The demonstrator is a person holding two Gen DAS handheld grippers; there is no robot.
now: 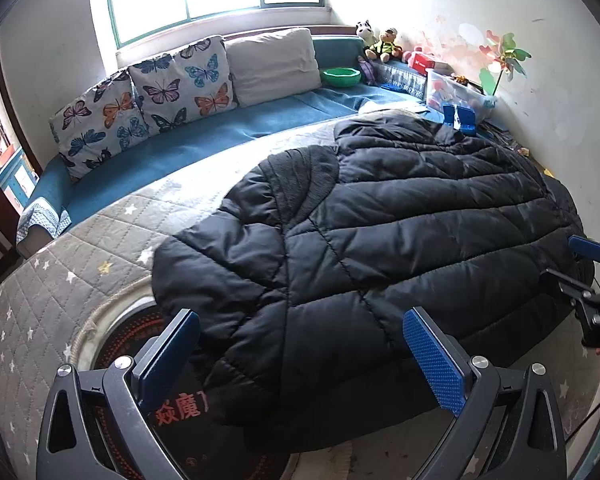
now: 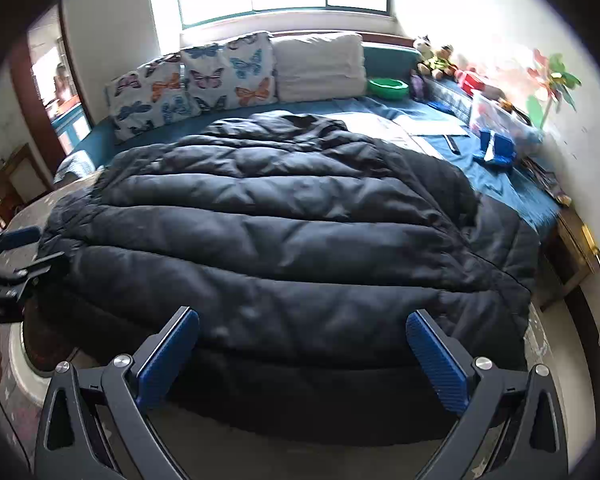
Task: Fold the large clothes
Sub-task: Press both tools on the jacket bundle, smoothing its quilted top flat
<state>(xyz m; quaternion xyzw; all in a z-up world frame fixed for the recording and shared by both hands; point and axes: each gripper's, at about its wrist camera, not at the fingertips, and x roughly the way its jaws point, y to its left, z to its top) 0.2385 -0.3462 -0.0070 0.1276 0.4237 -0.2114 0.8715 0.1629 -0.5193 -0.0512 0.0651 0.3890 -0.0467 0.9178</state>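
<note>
A large black quilted puffer jacket [image 1: 380,232] lies spread on a grey star-patterned quilt [image 1: 60,280], one sleeve folded across its near left side. It fills the right wrist view [image 2: 284,248] too. My left gripper [image 1: 300,344] is open and empty, hovering over the jacket's near left edge. My right gripper [image 2: 302,344] is open and empty, over the jacket's near hem. The right gripper shows at the right edge of the left wrist view [image 1: 592,280]; the left gripper shows at the left edge of the right wrist view [image 2: 8,264].
Butterfly cushions [image 1: 140,100] and a white pillow [image 1: 272,64] line a blue-covered bench under the window. A green bowl [image 1: 340,76], plush toys [image 1: 384,44], a clear box [image 1: 456,92] and blue holders [image 1: 460,118] stand at the back right. A round black mat [image 1: 140,344] lies under the jacket.
</note>
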